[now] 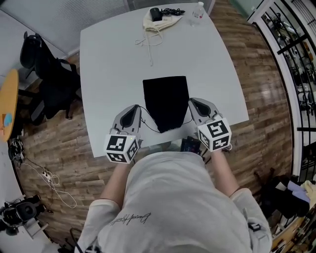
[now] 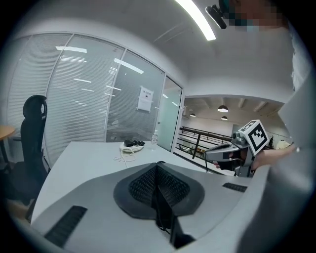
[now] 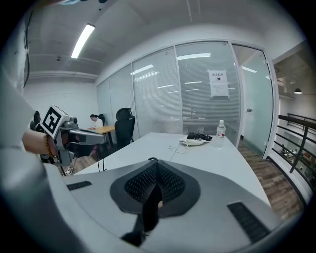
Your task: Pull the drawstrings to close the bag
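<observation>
The left tongs [image 2: 158,184] are pressed together on the thin black left drawstring [image 2: 163,223], which trails down out of the ribbed rubbery pads. The right tongs [image 3: 157,182] are clamped the same way on the right drawstring [image 3: 147,212], a dark strand hanging from the seam.

Both sit at the near corners of the bag [image 1: 166,101], one on each side, with the cords running slack and curved to its near end. That bag is a flat, matte black fabric rectangle lying on the smooth white counter [image 1: 113,64]. Its near end looks narrower than the far end, so the mouth seems partly gathered.

I'd say the strings are taken and the pull itself is the step in hand. It calls for drawing the two tongs outward, apart from each other, keeping the grip firm, since such thin cord could slip.

At the far end lie a cream pouch [image 1: 160,22] and a clear water bottle [image 1: 197,13].
</observation>
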`<state>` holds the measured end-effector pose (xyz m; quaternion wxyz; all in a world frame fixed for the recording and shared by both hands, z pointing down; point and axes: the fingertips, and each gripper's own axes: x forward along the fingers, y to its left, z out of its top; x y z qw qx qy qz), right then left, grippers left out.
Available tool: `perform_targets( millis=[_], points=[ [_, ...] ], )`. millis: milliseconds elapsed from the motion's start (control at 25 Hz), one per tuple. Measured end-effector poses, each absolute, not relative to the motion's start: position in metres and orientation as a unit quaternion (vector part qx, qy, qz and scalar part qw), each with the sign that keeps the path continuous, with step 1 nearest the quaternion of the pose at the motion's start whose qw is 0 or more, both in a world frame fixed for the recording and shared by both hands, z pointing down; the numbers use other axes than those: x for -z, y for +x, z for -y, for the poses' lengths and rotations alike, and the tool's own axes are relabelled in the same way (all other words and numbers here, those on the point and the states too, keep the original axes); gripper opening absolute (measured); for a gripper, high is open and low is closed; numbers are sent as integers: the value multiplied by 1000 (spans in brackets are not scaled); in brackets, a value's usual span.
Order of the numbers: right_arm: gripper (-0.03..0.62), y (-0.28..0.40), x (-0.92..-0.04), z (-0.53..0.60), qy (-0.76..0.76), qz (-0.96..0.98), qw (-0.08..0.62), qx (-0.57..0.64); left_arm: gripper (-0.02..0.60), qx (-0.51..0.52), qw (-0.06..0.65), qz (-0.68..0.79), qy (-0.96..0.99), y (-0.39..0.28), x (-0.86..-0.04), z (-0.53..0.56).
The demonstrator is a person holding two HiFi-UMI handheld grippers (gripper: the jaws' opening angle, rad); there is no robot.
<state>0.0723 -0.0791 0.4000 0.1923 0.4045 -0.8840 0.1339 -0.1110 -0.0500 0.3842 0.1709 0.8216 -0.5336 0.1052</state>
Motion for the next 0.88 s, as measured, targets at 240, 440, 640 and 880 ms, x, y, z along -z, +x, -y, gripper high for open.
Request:
perform_targets(
  millis=[240, 440, 640, 880],
  points=[
    [23, 67, -397, 81, 398, 888, 186, -134, 12, -107, 163, 527, 827, -107, -380, 52],
    [23, 67, -397, 80, 397, 888, 190, -132, 12, -108, 162, 523, 830, -107, -379, 52],
    [23, 67, -400, 80, 392, 889, 196, -129, 12, -110, 158, 521, 832, -106, -378, 53],
    [23, 66, -398, 81, 389, 891, 199, -126, 12, -108, 157, 519, 833, -105, -376, 54]
  ],
)
